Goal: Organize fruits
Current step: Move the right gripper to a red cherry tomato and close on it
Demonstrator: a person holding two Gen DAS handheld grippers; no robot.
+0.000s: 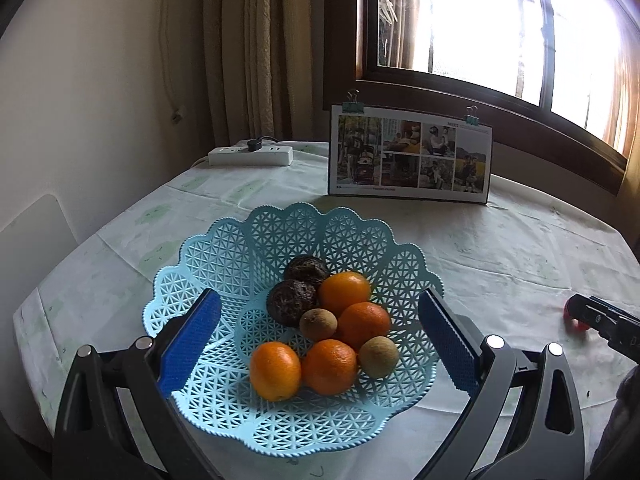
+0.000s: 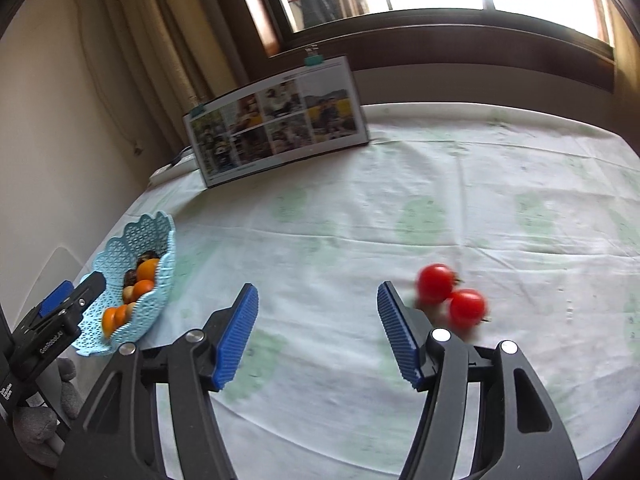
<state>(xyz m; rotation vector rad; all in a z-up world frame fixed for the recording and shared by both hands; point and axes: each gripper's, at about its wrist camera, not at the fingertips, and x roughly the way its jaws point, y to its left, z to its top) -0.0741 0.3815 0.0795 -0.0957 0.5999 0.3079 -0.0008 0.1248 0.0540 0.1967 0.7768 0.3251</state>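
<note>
A light blue lattice basket [image 1: 352,236] holds several oranges [image 1: 275,370], two dark wrinkled fruits [image 1: 292,302] and two small brown fruits [image 1: 318,324]. My left gripper [image 1: 320,320] hovers open over the basket's near side, its blue pads [image 1: 188,344] wide apart with nothing between them. In the right wrist view two red tomatoes [image 2: 436,282] [image 2: 467,307] lie on the tablecloth just right of my right gripper [image 2: 318,312], which is open and empty. The basket [image 2: 120,252] shows at far left there, with the left gripper [image 2: 76,300] beside it.
A photo calendar [image 1: 410,156] stands behind the basket, held by binder clips. A white power strip [image 1: 250,155] lies at the back left by the curtain. The pale tablecloth [image 2: 360,220] covers the table, and a window sill runs behind.
</note>
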